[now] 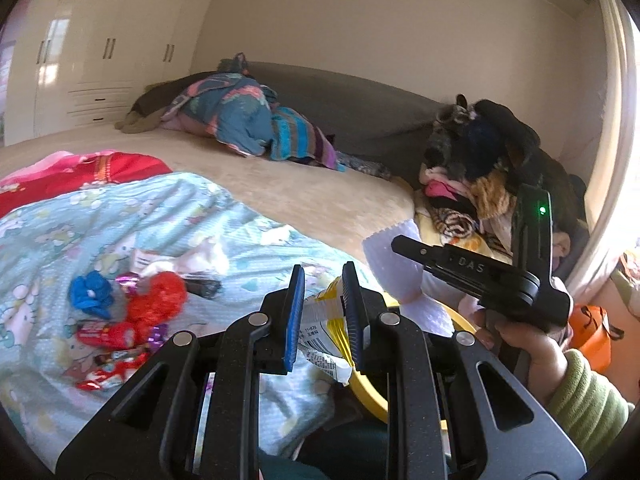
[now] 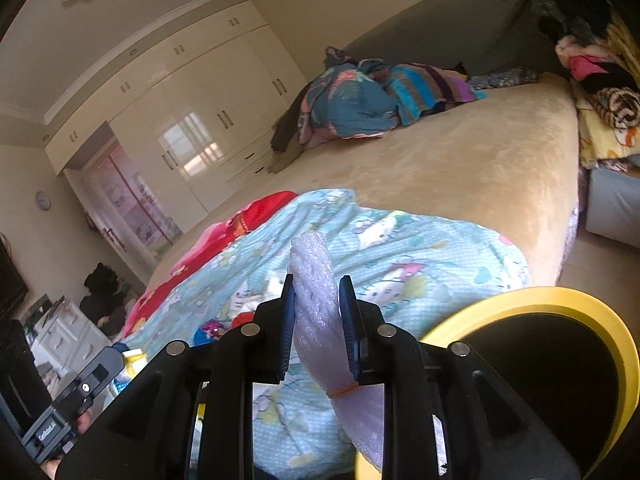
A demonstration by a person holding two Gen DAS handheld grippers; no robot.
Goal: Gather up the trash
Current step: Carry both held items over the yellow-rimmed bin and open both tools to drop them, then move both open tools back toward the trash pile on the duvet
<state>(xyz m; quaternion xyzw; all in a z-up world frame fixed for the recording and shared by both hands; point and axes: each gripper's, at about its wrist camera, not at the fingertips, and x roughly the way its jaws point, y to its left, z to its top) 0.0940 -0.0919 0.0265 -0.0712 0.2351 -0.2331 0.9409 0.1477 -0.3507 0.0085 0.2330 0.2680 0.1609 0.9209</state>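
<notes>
While the left gripper [image 1: 320, 316] points forward and a little downward over the foot of the bed, its blue pads are clamped on a crumpled yellow-and-white snack wrapper [image 1: 326, 330], whose long axis runs from upper right, at the fingertips, down toward the gripper body, with a barcode and small print showing on the white part. Beside it, the right gripper [image 2: 316, 324] is likewise tilted slightly downward and rolled, so the room leans in its view; its jaws are closed on a white foam sheet [image 2: 320, 312], rolled into a long strip that stands up past the fingertips and runs back under the gripper, bound near the lower end by a thin orange rubber band. From the left wrist view a hand [image 1: 532, 348] in a green sleeve holds the right gripper's handle. Just below both grippers sits a yellow-rimmed bin [image 2: 560, 300] with a dark inside. More wrappers [image 1: 120, 316], red, blue and purple, lie scattered on the light-blue cartoon quilt [image 1: 60, 240].
</notes>
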